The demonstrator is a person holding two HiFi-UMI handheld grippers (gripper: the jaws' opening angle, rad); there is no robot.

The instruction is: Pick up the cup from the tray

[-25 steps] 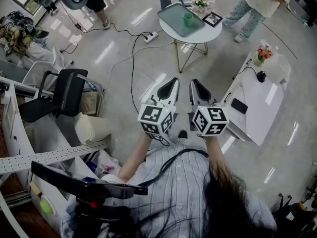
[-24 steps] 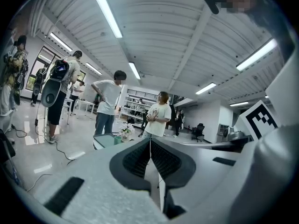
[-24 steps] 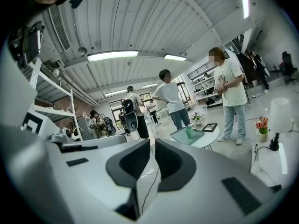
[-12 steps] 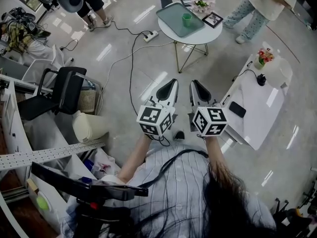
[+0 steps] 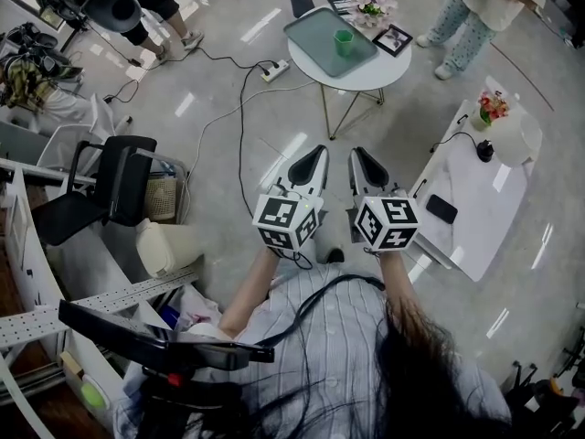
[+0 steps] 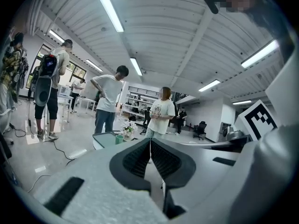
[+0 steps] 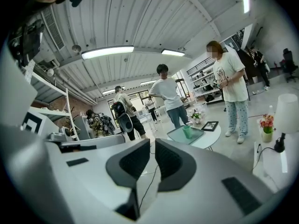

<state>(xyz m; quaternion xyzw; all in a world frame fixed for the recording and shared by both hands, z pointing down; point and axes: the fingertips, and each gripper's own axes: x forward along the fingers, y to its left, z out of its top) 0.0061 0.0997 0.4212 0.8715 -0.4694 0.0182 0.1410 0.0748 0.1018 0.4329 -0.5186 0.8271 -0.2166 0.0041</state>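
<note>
The head view alone shows both tools side by side: left tongs (image 5: 313,158) and right tongs (image 5: 363,158), each clenched on nothing, well apart from the cup (image 5: 345,40). Only the gripper views show the ceiling light strips (image 6: 108,8). The cup is green and upright on the teal tray (image 5: 315,37), which rests on 1 round white tabletop (image 5: 384,64) above a glossy grey floor (image 5: 402,117).

cup (image 5: 345,41): small, green; upright, mouth up
cup place: on the tray, toward its right end; far in the scene
tray (image 5: 315,30): grey-green, rectangular, raised rim; lies flat on a round white table (image 5: 382,64); far centre
</note>
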